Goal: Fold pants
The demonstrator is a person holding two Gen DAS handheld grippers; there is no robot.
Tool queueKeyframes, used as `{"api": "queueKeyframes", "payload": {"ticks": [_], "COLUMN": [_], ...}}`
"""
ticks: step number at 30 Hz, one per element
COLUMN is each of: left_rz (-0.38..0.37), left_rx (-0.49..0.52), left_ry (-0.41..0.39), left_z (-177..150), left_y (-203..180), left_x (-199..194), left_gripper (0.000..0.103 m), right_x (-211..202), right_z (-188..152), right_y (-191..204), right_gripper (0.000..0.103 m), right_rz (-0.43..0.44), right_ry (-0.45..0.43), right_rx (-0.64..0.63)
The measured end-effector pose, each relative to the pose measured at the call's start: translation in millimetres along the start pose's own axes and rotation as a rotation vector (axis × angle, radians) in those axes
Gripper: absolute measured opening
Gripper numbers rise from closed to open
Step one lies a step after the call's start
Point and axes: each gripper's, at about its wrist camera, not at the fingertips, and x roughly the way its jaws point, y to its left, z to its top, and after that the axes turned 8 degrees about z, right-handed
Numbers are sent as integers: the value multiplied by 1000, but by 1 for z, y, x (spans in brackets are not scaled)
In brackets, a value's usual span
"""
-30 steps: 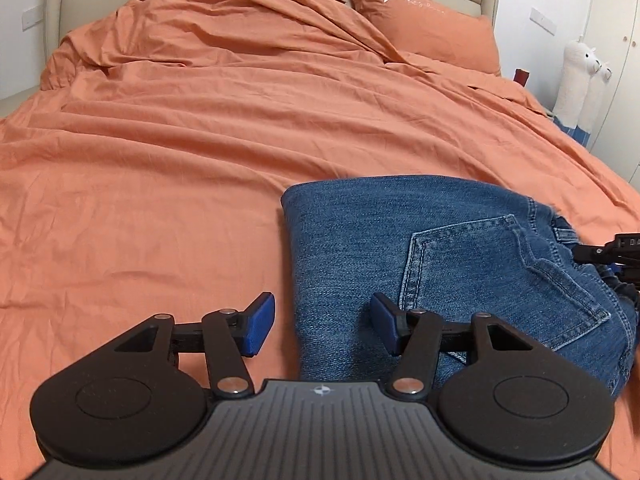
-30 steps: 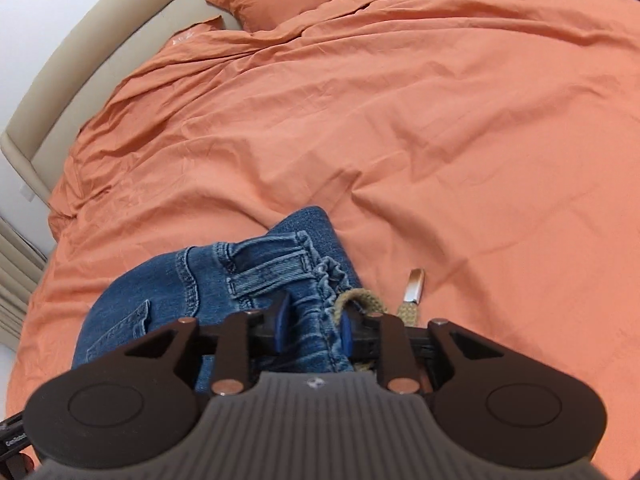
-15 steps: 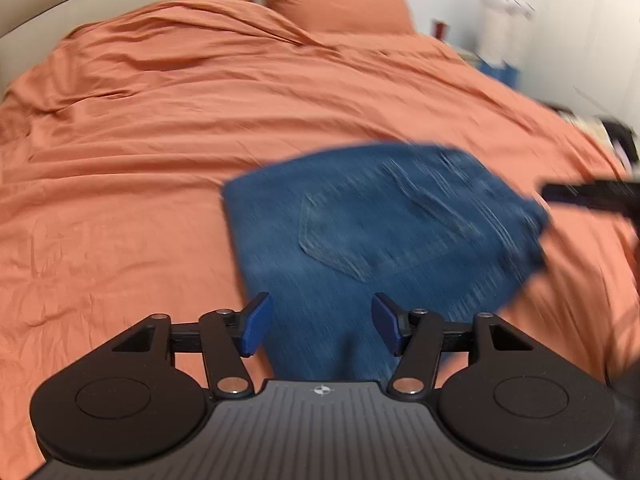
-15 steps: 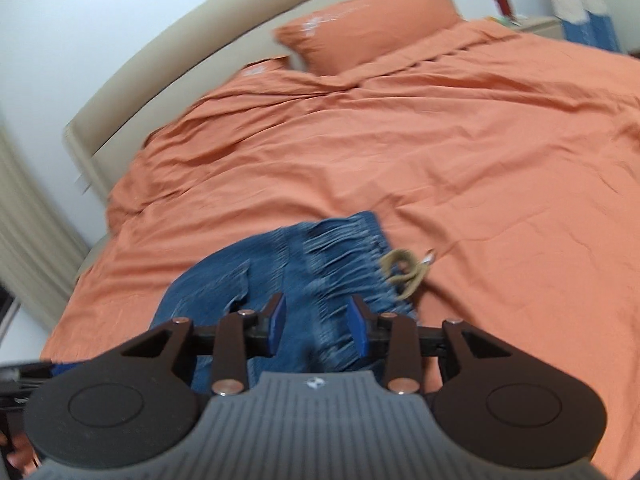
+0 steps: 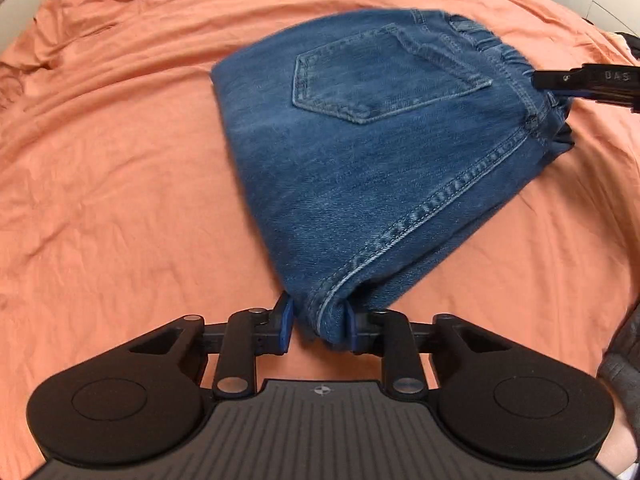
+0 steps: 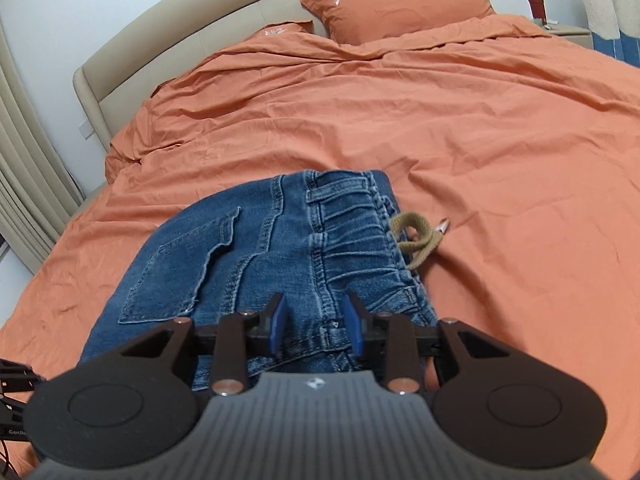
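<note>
An orange bedspread (image 6: 480, 128) was covered near its middle by folded blue jeans (image 5: 380, 152). The jeans' near corner was clamped by the left gripper (image 5: 316, 322); their waistband was pinched between the right gripper (image 6: 316, 322) pads.

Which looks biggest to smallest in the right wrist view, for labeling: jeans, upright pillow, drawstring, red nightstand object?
1. jeans, though nearness inflates them
2. upright pillow
3. drawstring
4. red nightstand object

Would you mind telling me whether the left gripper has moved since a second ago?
Yes. The left gripper has gone from open beside the jeans to their near corner, which now sits between its fingers, judged against the orange bedspread.
</note>
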Motion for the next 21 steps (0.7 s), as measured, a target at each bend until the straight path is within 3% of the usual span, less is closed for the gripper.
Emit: {"api": "queueKeyframes", "payload": {"ticks": [3, 8, 13, 21], "left_rz": [43, 96, 67, 9], "left_rx": [45, 132, 75, -24], "left_ry": [-10, 102, 160, 237], "left_z": [-1, -6, -4, -3], "left_y": [-2, -17, -13, 7], "left_x": [-10, 13, 34, 27], "left_gripper": [15, 13, 13, 16], "right_x": [2, 12, 19, 17], "right_z": [0, -2, -8, -8], "right_y": [-1, -7, -16, -15], "right_gripper": [26, 23, 22, 22], "right_rz": [-6, -20, -23, -34], "right_ry": [16, 72, 115, 122], "right_rx": [7, 30, 56, 52]}}
